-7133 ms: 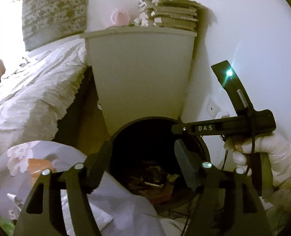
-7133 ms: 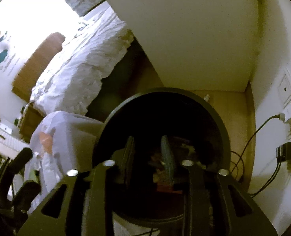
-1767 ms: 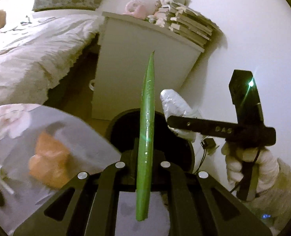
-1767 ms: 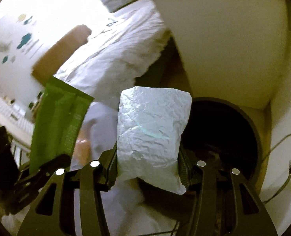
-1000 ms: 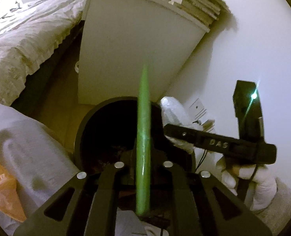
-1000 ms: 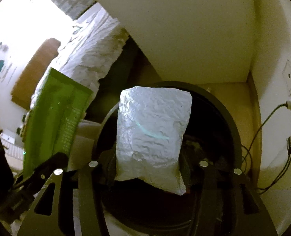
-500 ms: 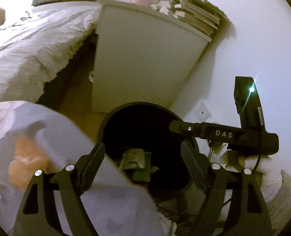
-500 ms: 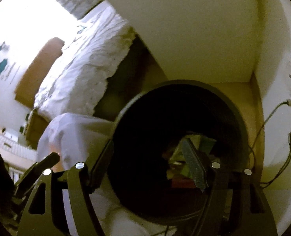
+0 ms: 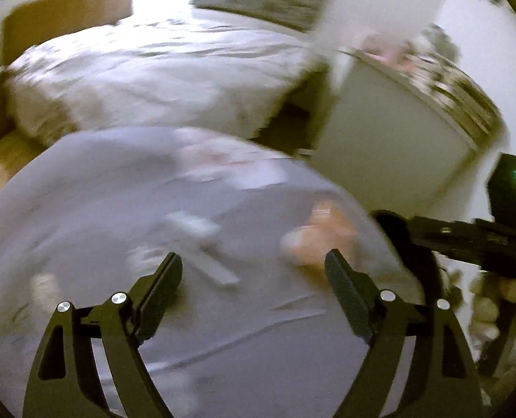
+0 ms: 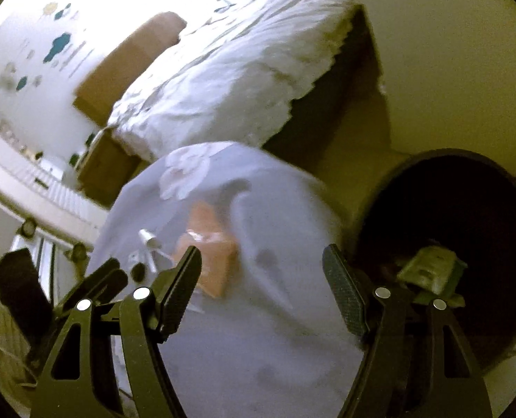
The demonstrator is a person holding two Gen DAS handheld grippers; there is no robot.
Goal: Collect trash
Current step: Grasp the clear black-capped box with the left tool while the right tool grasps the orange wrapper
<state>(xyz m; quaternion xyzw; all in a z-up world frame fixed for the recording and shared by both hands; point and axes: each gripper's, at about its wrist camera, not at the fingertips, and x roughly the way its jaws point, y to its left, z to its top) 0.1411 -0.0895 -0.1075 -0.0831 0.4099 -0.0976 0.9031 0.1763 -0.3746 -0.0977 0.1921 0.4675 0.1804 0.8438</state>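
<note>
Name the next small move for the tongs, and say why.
Probably lower the right tongs onto the orange wrapper and close on it. Both tongs stand open with nothing between their pads, the left tongs too. The wrapper lies on the grey cloth just ahead of the right pair, the nearest piece to reach, and the bin stands close beside it. The view is blurred, so aim carefully.

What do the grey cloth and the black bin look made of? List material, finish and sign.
Grey cloth: probably woven fabric, matte; it drapes in soft folds and carries a printed flower. Black bin: likely plastic or metal, smooth dark round rim; blur leaves it open.
</note>
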